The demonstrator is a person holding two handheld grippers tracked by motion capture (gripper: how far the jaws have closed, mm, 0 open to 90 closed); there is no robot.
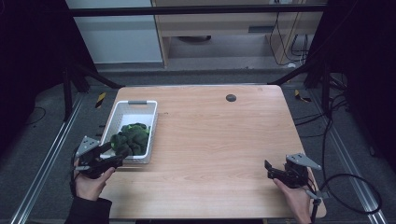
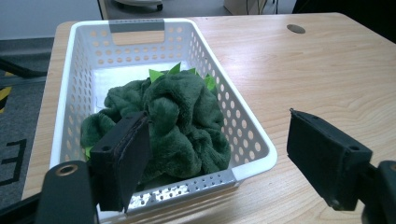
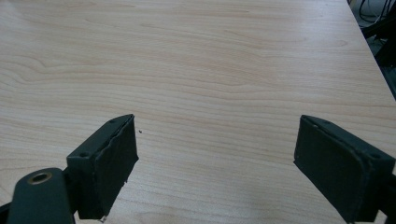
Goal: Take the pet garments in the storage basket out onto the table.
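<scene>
While the left gripper (image 2: 217, 154) hovers at the near end of the white basket (image 1: 122, 114), jaws wide apart and holding nothing, the dark green cloth (image 2: 163, 126) lies inside. At four o'clock, the right gripper (image 3: 217, 161) gapes over bare desk (image 1: 215, 140).

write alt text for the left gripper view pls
A white perforated basket holding a crumpled dark green plush cloth sits on a light wooden table. The left gripper is open, with one black finger over the basket's near end and the other over the table.
</scene>
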